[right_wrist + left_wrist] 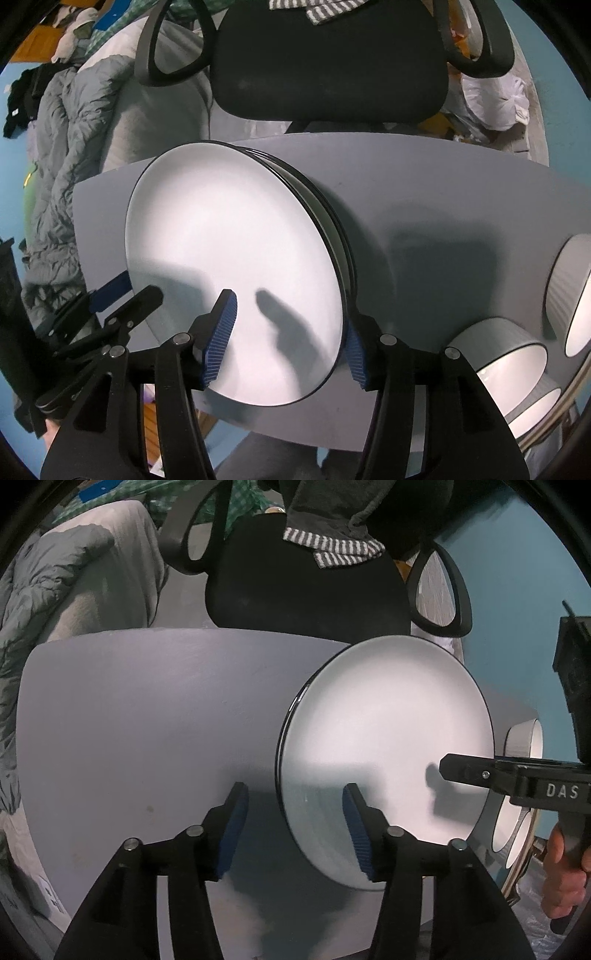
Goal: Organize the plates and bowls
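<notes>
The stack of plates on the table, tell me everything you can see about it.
The stack of plates is round, white and matte on top, each with a thin dark rim, ceramic by the look. Several lie flat, one on another, on the grey table. The top plate is bare. The left gripper and right gripper straddle opposite edges, jaws open, pads not pressing.

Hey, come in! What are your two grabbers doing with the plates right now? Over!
Both grippers, left and right, open, each straddling an edge of the top plate. Plate stack resting on the table. Bowls off to the side. Nothing in the way.
</notes>
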Motion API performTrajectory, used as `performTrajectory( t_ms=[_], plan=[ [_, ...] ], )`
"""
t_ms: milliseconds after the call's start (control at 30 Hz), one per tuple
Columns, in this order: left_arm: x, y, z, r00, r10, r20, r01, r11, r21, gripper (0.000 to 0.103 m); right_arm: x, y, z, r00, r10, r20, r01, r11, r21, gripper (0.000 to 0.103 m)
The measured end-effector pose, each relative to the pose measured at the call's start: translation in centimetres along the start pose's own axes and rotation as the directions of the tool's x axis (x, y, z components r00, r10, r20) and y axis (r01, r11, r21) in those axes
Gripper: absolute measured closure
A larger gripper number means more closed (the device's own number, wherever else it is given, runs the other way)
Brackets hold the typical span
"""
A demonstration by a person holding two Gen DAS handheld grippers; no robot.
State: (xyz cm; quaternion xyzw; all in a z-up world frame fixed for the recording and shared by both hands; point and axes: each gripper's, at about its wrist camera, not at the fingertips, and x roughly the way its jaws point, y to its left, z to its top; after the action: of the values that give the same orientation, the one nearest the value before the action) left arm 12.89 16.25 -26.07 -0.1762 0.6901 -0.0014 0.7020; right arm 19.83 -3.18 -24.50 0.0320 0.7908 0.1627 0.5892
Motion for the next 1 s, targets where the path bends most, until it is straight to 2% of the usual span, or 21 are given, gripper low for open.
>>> performTrajectory(
  t_ms=[133, 200, 233, 333, 500, 567, 700, 767, 1000],
  plan=[
    [-0.9, 0.5, -0.7, 1.000, 0.000, 0.020, 0.000, 1.000, -0.020, 0.043, -0.3, -0.1, -0.2, 1.000, 0.012, 0.007, -0.012, 1.000, 0.025, 0.042],
    [-1.3, 0.8, -1.2, 1.000, 0.003, 0.030, -0.002, 0.999, -0.035, 0.043, -0.5, -0.2, -0.3, 1.000, -0.021, 0.019, 0.020, 0.999, 0.035, 0.035],
    [-1.5, 0.9, -1.4, 0.999, 0.006, 0.035, -0.005, 0.999, -0.040, 0.043, -0.6, -0.2, -0.3, 0.998, -0.048, 0.031, 0.047, 0.998, 0.036, 0.035],
    [-2.2, 1.2, -1.9, 0.998, 0.012, 0.054, -0.009, 0.999, -0.048, 0.043, -0.6, -0.5, -0.5, 1.000, -0.013, 0.028, 0.011, 0.999, 0.052, 0.035],
    [-3.9, 1.4, -2.8, 0.994, 0.045, 0.097, -0.040, 0.998, -0.053, 0.040, -1.4, -0.3, -1.4, 0.994, -0.078, 0.073, 0.076, 0.996, 0.036, 0.035],
    [-5.0, 1.1, -3.2, 0.989, 0.069, 0.128, -0.063, 0.997, -0.050, 0.035, -2.3, 0.0, -2.2, 0.986, -0.120, 0.113, 0.119, 0.993, 0.012, 0.035],
    [-7.0, 0.5, -4.4, 0.981, 0.091, 0.171, -0.086, 0.996, -0.032, 0.032, -4.0, 0.8, -3.9, 0.963, -0.191, 0.192, 0.201, 0.979, -0.034, 0.035],
    [-7.9, 0.1, -4.9, 0.975, 0.100, 0.197, -0.097, 0.995, -0.025, 0.026, -4.8, 1.2, -4.8, 0.950, -0.215, 0.228, 0.233, 0.971, -0.054, 0.035],
    [-11.0, -1.7, -7.1, 0.956, 0.123, 0.266, -0.130, 0.991, 0.008, 0.022, -8.4, 2.6, -8.1, 0.901, -0.240, 0.360, 0.297, 0.949, -0.109, 0.034]
  ],
)
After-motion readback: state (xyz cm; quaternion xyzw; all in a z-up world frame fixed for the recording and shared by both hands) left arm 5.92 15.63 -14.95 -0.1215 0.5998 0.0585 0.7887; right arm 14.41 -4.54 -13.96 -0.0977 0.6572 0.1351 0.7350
